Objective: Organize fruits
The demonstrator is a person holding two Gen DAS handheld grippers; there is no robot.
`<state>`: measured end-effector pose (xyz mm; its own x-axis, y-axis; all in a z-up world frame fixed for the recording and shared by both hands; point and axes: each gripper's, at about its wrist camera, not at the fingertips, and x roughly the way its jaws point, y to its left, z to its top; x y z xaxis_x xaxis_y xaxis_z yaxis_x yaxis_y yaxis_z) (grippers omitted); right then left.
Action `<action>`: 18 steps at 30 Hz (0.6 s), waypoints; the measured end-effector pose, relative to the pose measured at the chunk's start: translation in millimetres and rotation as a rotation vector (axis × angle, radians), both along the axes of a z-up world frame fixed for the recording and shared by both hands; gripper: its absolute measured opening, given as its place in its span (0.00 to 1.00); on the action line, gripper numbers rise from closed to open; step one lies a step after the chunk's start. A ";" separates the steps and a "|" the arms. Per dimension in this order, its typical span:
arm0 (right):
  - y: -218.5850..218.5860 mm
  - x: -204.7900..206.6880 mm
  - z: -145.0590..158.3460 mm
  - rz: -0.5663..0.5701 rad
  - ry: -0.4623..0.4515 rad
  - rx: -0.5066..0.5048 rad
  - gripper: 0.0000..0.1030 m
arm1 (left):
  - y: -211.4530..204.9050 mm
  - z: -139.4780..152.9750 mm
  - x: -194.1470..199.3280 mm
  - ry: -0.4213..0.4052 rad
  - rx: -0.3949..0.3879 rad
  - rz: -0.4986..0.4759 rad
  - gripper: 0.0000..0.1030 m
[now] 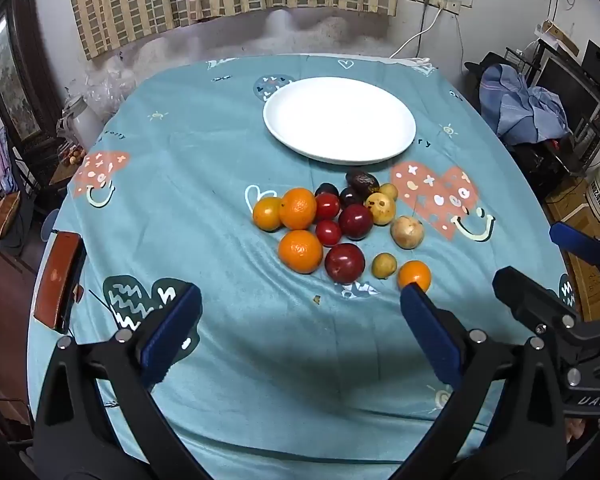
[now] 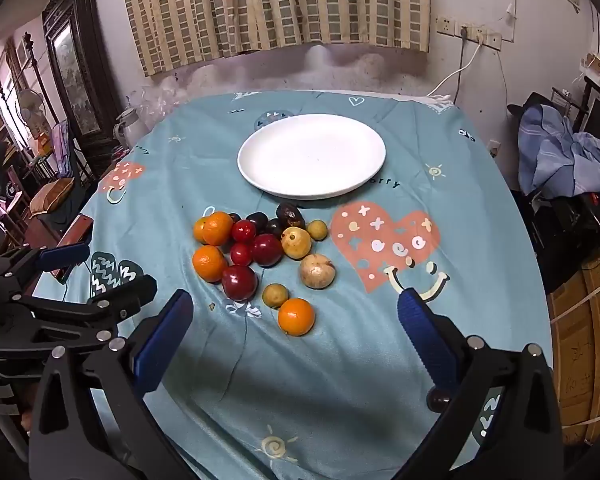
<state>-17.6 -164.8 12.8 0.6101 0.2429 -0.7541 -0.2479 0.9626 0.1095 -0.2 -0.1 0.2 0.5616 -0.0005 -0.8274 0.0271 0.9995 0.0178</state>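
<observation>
A loose pile of oranges, red plums and yellowish fruits (image 1: 332,228) sits on the teal patterned tablecloth (image 1: 204,184), just in front of the bare round white plate (image 1: 339,120). The left gripper (image 1: 300,328) and right gripper (image 2: 294,334) hover near it with blue-padded jaws spread wide, holding nothing.

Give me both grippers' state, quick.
Left gripper: open, holding nothing.
Right gripper: open, holding nothing.

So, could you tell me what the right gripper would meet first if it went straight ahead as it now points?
Probably the lone orange nearest it, lying between the lines of its open fingers; the right gripper holds nothing. Depth is hard to judge, so it might touch the tablecloth first.
</observation>
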 end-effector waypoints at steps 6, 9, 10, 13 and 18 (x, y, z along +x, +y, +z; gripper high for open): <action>0.6 0.3 -0.4 0.001 0.004 0.001 0.99 | 1.1 0.6 0.2 0.019 -0.013 0.005 0.98; 4.7 -2.5 3.7 0.009 0.003 0.008 0.99 | 1.3 -5.1 2.0 0.033 -0.015 0.012 0.98; 4.7 -2.8 1.8 0.010 0.003 0.009 0.99 | 2.6 -7.2 3.3 0.038 -0.017 0.015 0.98; 6.3 -3.1 1.4 0.010 0.007 0.009 0.99 | 6.0 -9.9 5.7 0.044 -0.025 0.021 0.98; 3.4 1.4 -4.0 0.014 0.011 0.012 0.99 | 2.1 -7.8 4.2 0.044 -0.007 0.015 0.98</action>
<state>-16.2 -161.3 8.7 0.5981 0.2603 -0.7580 -0.2600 0.9577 0.1237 4.0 2.0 -7.6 0.5245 0.0016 -0.8514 0.0131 0.9999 0.0100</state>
